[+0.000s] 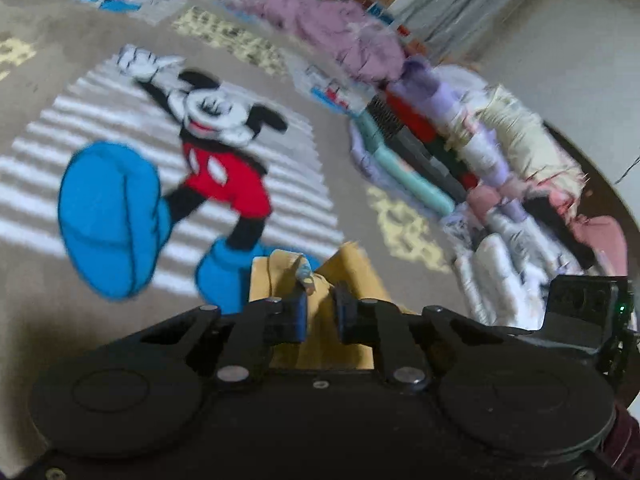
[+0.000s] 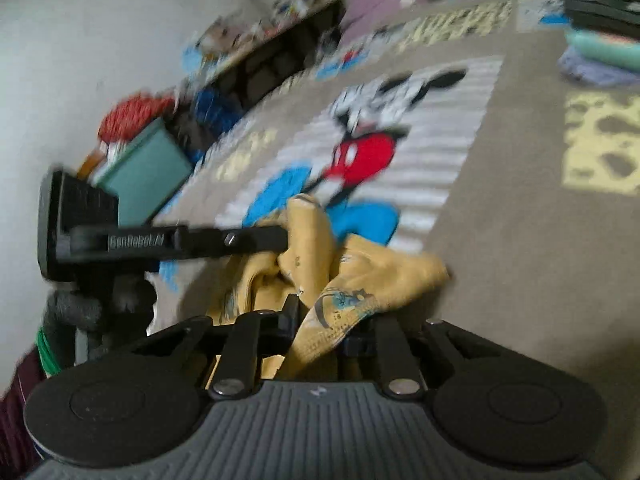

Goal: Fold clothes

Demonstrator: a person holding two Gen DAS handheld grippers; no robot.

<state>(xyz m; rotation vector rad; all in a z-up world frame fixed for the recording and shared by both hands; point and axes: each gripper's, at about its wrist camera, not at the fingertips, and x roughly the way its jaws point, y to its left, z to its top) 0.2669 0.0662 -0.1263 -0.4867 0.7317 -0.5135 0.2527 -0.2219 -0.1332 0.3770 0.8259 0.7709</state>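
Note:
A yellow garment [image 1: 352, 272] with a small blue print lies bunched on the carpet [image 1: 48, 312]. In the left wrist view my left gripper [image 1: 322, 312] is shut on a fold of it, with yellow cloth filling the narrow gap between the fingers. In the right wrist view my right gripper [image 2: 326, 328] is shut on another bunch of the same yellow garment [image 2: 380, 276], the printed part hanging over one finger. The left gripper [image 2: 280, 238] enters that view from the left, its tips buried in the cloth. Both views are blurred.
The carpet has a large cartoon mouse picture [image 1: 224, 168]. A stack of folded clothes [image 1: 424, 160] and a loose heap of pale garments [image 1: 520, 152] sit to the right. A green box [image 2: 148, 176] and toys lie along the white wall [image 2: 60, 60].

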